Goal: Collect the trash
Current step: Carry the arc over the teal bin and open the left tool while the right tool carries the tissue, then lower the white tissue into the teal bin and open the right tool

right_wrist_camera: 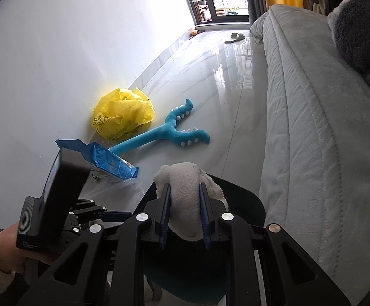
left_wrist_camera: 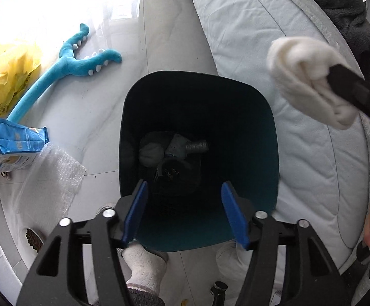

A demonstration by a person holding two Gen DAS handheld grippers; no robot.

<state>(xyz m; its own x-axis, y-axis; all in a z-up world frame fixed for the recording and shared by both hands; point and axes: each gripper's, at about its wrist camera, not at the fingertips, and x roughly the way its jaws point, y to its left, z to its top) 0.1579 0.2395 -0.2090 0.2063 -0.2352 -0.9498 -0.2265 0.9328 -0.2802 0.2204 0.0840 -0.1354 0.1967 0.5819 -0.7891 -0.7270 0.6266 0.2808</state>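
The right gripper [right_wrist_camera: 184,213] is clamped on a white cloth [right_wrist_camera: 187,191] — a soft, rolled-up towel or sock — with the blue pads [right_wrist_camera: 165,214] pressing it from both sides. In the left wrist view the same cloth [left_wrist_camera: 304,79] hangs in the air over the pale blue mattress [left_wrist_camera: 274,51], just past the right rim of the bin and not yet above its opening.

The left gripper [left_wrist_camera: 185,211] stands wide apart and holds nothing, its two blue pads [left_wrist_camera: 136,209] hovering above the near rim of the dark bin [left_wrist_camera: 261,153]. The bin sits on the white tiled floor [left_wrist_camera: 164,38], its right side touching the mattress edge. At the bottom of the bin lie several dim things, among them a grey bundle and a dark cylinder — too dark to name with certainty.

On the floor to the left of the bin, against the white wall [right_wrist_camera: 70,51], lie more things: a crumpled yellow plastic bag [right_wrist_camera: 123,117], a blue plush toy [right_wrist_camera: 169,130] with a forked end and white studs, a torn blue packet [right_wrist_camera: 108,163] and a sheet of bubble wrap [left_wrist_camera: 55,173] just beside the bin's left wall. The packet rests partly on the bubble wrap.

A foot in a white sock [left_wrist_camera: 144,265] stands at the bin's near edge. Far along the floor, near the glass door, lies a single slipper [right_wrist_camera: 234,37]. A dark grey plush thing [right_wrist_camera: 358,30] rests on top of the mattress.
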